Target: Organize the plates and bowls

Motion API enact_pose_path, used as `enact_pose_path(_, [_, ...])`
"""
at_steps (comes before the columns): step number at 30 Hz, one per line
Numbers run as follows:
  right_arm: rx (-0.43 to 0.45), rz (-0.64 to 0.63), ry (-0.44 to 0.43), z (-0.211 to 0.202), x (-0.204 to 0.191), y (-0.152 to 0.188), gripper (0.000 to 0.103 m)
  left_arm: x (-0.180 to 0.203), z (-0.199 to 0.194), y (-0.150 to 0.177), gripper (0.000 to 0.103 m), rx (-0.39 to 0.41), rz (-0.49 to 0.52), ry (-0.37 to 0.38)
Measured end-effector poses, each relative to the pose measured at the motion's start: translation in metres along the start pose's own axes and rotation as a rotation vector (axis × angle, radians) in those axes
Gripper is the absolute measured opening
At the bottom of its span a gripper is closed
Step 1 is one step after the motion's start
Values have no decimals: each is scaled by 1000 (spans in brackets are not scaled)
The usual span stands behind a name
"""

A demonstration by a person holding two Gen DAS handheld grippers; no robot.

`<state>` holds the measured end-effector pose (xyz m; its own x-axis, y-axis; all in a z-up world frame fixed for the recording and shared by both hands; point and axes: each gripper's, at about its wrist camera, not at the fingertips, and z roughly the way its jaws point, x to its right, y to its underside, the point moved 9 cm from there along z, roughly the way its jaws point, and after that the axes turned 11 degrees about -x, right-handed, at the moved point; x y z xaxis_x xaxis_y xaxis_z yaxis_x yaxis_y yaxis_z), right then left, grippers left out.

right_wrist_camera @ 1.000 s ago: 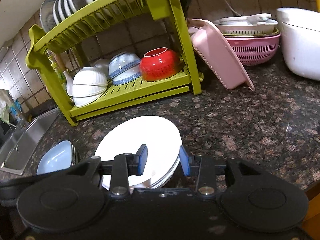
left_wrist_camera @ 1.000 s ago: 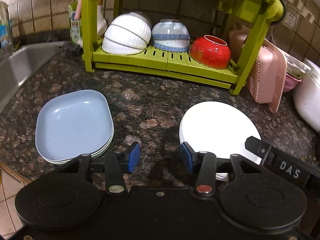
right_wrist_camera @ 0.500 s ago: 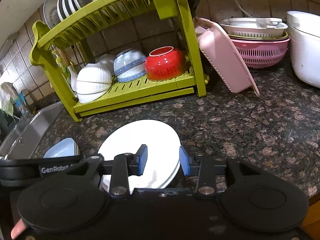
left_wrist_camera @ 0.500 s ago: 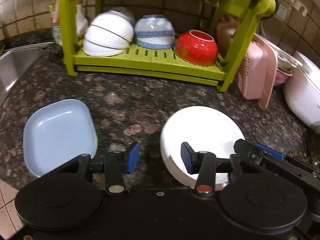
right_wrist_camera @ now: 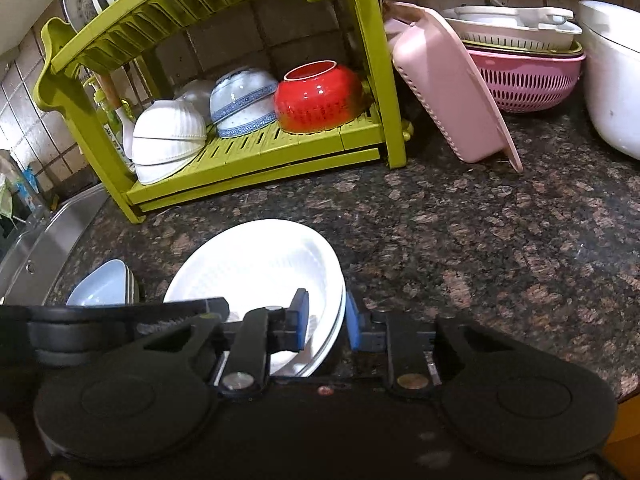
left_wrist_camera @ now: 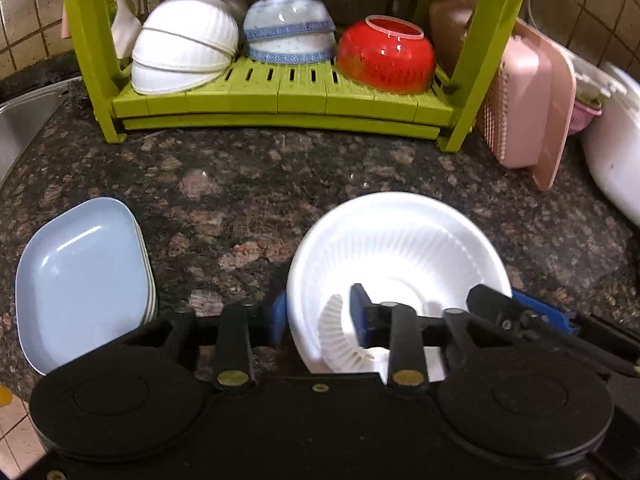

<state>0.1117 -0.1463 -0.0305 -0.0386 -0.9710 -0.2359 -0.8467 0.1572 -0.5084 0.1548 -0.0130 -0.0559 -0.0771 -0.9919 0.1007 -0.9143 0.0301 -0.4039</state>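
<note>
The stack of white plates point(left_wrist_camera: 396, 248) rests on the worktop point(left_wrist_camera: 248, 184), in front of the green rack point(left_wrist_camera: 280, 100) and to the right of the stack of blue plates point(left_wrist_camera: 80, 280). The left tool point(left_wrist_camera: 318, 316) is spread, with one blue pad outside the left rim of the white plates and the other pad over the plate interior; the pads straddle the rim but do not appear to pinch it. The right tool point(right_wrist_camera: 325, 316) is likewise spread across the right rim of the white plates point(right_wrist_camera: 256, 268), one pad above the plate face and one outside the edge. The rack's lower shelf holds white ribbed bowls point(left_wrist_camera: 184, 44), a blue-patterned bowl point(left_wrist_camera: 288, 24) and a red bowl point(left_wrist_camera: 384, 56), all overturned. Probable step: both tools close on opposite rims to lift. Hazards, as judged: glazed rims are smooth, so a shallow bite may let the plate slip; a pad may catch more than one plate, so that a lower plate drops back on lifting; unequal lift tilts the load; the rack's upper tier sits close overhead.
</note>
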Motion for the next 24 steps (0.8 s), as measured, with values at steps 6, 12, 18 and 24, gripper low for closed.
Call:
enact_pose_path(6, [8, 9, -14, -3, -2, -1, 20, -5, -4, 2, 33, 8, -1, 1])
enact_pose_path(12, [24, -3, -47, -8, -16, -2, 20, -16, -17, 4, 33, 44, -16, -3])
enact_pose_path(18, [48, -56, -65, -10, -46, -3, 20, -39, -34, 3, 33, 104, -53, -41])
enact_pose_path(24, [54, -101, -117, -6, -87, -6, 20, -78, -51, 3, 33, 156, -117, -83])
